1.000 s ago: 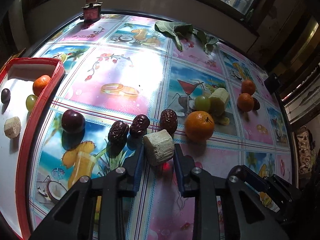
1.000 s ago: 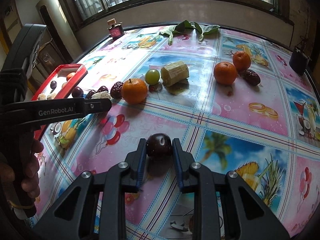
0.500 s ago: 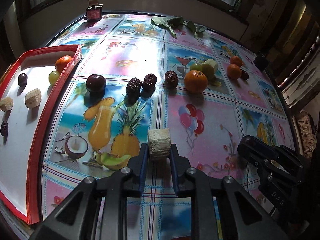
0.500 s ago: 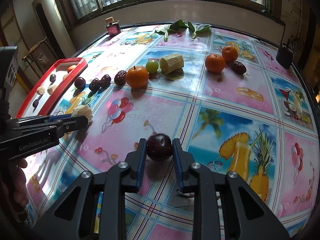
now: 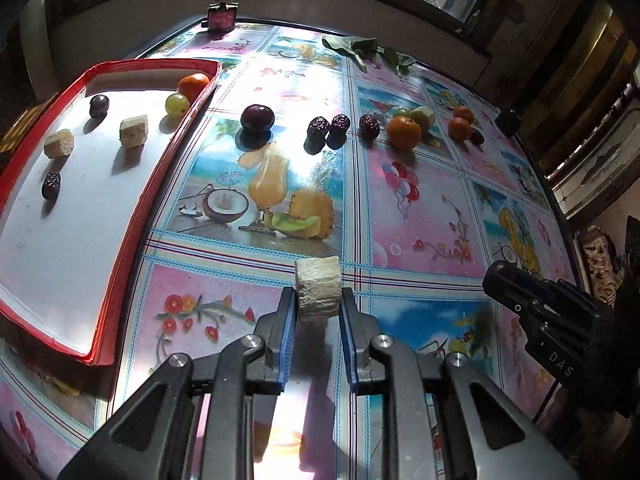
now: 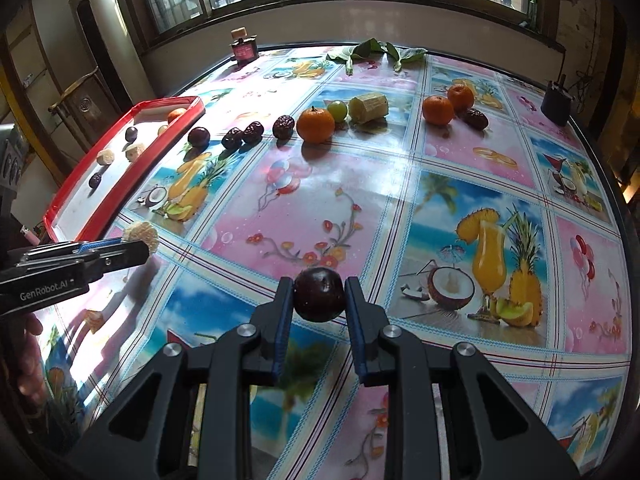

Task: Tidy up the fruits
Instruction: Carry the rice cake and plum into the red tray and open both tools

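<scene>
My left gripper [image 5: 318, 304] is shut on a pale sugarcane piece [image 5: 318, 285], held above the table near the red tray's [image 5: 160, 168] right rim. The right wrist view shows that same piece [image 6: 141, 235] at the left gripper's [image 6: 136, 246] tip. A dark plum [image 6: 319, 294] sits pinched in my right gripper [image 6: 319, 300], which is shut on it above the tablecloth. The tray holds two sugarcane pieces [image 5: 134, 131], a plum [image 5: 99, 105], a date [image 5: 51, 185], a green grape [image 5: 177, 104] and an orange [image 5: 193, 82].
A row of fruit lies across the table: a plum [image 5: 257, 118], three dates [image 5: 339, 125], an orange [image 5: 404, 132], a grape, a sugarcane piece [image 6: 368, 107], two more oranges [image 6: 438, 110] and a date. Green leaves [image 6: 372, 50], a small bottle [image 6: 244, 48] and a dark cup [image 6: 556, 102] stand near the far edge.
Both grippers have pulled back toward the near edge with their fruit. The left one lifted the sugarcane out of the fruit row and now has more of the tray in view.
</scene>
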A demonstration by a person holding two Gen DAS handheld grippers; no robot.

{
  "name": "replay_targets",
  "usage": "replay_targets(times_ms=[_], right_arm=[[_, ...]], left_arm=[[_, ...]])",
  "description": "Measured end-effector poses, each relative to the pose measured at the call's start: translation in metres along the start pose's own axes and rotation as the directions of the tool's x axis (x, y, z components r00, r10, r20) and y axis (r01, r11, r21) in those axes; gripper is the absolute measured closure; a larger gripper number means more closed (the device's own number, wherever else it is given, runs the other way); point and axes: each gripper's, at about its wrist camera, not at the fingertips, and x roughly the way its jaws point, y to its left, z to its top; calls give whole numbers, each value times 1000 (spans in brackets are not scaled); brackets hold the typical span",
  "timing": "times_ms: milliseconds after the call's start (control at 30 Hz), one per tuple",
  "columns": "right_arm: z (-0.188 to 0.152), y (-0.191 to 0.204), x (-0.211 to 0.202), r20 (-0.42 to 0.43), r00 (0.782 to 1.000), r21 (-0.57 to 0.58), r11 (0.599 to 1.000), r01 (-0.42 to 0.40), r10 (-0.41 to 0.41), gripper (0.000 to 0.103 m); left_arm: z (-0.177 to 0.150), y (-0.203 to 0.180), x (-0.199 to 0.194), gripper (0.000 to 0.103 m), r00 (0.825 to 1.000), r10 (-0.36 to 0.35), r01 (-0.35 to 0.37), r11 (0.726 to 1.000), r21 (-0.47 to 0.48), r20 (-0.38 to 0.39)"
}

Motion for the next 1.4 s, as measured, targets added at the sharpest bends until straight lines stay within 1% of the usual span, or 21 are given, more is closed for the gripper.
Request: replay_targets(times_ms=[200,433,633,700,767,867,933,1000,1067,1133,1200,1233,1333,1400], right_arm=[[-6,24,-3,-6,1000,-25,1000,-5,5,76],[-8,47,-4,-11,1000,-31,999,-24,24,76],[-2,65,-3,-7,999,-41,998,-39,39,75],[4,72,-2,0,999,-47,998,-46,46,75],[9,78,-1,7,999,-59,997,-45,46,75],[11,79,4,-2,999,-44,998,-36,36,75],[8,76,7,-15,999,-35,999,-33,32,75],[3,72,10,-27,1000,-37,999,-15,14,75],[-1,65,11,-38,999,-24,1000,-4,3,75],[-6,56,11,-47,999,-11,1000,9,-9,75],[-10,48,11,-61,998,2,1000,11,-11,75],[-12,45,11,-65,998,5,1000,14,-13,75],[-17,39,9,-70,998,11,1000,11,-10,75],[-18,37,9,-70,998,15,1000,5,-4,75]], left_arm=[[-8,5,-18,83,999,3,-3,1000,15,35],[-18,11,-30,83,999,-9,8,1000,21,44],[-18,15,-45,83,997,-9,6,999,41,82],[-15,19,-47,83,996,-13,10,999,34,84],[-14,24,-46,83,997,-19,17,999,28,75],[-15,23,-34,83,999,-35,35,998,45,12],[-17,13,-26,83,999,-42,43,996,75,-14],[-20,-1,-19,78,998,-46,49,993,107,-34],[-21,-13,-12,60,998,-30,36,991,126,-47],[-23,-22,-6,54,998,-16,25,990,142,-59],[-24,-27,0,54,997,-6,18,987,158,-73],[-23,-28,3,52,997,3,10,986,165,-82],[-23,-29,13,51,994,36,-20,987,158,-102],[-25,-28,12,49,995,41,-25,986,167,-90]])
